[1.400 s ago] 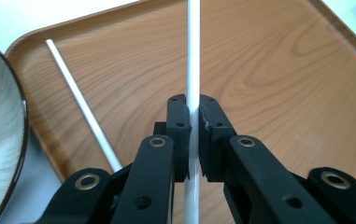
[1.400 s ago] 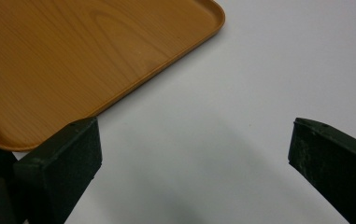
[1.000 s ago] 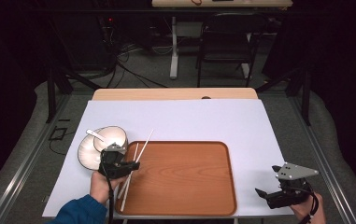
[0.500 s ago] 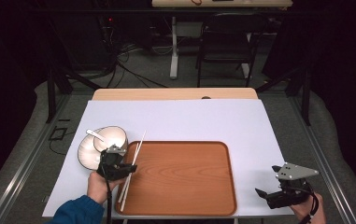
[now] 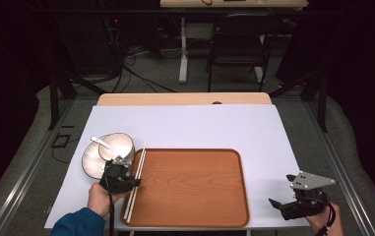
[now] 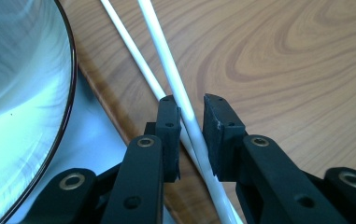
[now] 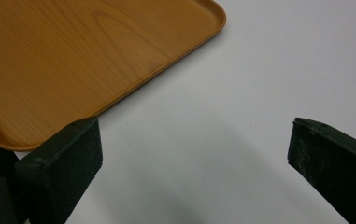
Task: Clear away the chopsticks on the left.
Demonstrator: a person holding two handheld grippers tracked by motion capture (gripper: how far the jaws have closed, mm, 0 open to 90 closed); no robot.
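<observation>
High view: left gripper [image 5: 126, 181] at lower left, over white chopsticks [image 5: 136, 183] lying along the wooden tray's [image 5: 195, 187] left rim. Left gripper view: jaws just been opening, slightly apart, chopsticks [image 6: 185, 107] loose between. Right gripper [image 5: 286, 202], lower right: jaws wide, holding nothing.

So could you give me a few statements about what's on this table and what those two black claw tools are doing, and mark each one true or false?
1. The white chopsticks lie along the left edge of the wooden tray. True.
2. The left gripper has its jaws around the chopsticks, with a small gap beside them. True.
3. The right gripper clamps the tray's corner. False: its jaws stand wide apart over bare white table, beside the tray.
4. The bowl sits in the middle of the tray. False: it rests on a plate left of the tray.
5. A white spoon leans in the bowl. True.
</observation>
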